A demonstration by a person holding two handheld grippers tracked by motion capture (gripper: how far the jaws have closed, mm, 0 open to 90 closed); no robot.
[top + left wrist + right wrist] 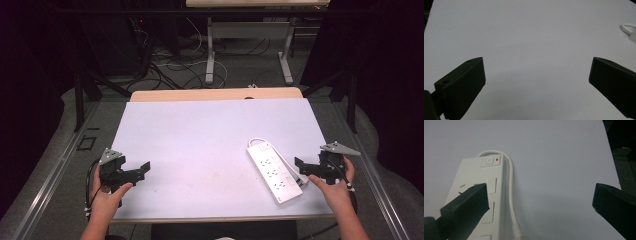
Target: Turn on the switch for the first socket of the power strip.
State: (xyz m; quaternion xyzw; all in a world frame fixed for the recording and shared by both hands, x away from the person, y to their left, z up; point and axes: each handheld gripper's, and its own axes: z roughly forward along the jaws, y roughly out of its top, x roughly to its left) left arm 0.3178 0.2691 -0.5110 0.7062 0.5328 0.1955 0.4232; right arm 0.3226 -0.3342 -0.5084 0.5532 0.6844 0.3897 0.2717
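A white power strip (274, 171) lies at an angle on the right half of the white table (200, 140), its white cable (292, 167) running along its right side. In the right gripper view the power strip (474, 177) shows a switch with a red light at its far end. My right gripper (300, 165) sits just right of the strip, open and empty; its left jaw hangs over the strip's edge. My left gripper (145, 169) rests near the front left of the table, jaws wide open with only bare table between them.
A person's hands hold both grippers from the near edge. Beyond the table's far edge stand a desk frame (247, 50) and loose cables (165, 65) on the floor. Dark drapes flank both sides. The strip's cable loop (627, 27) peeks in at the left gripper view's right edge.
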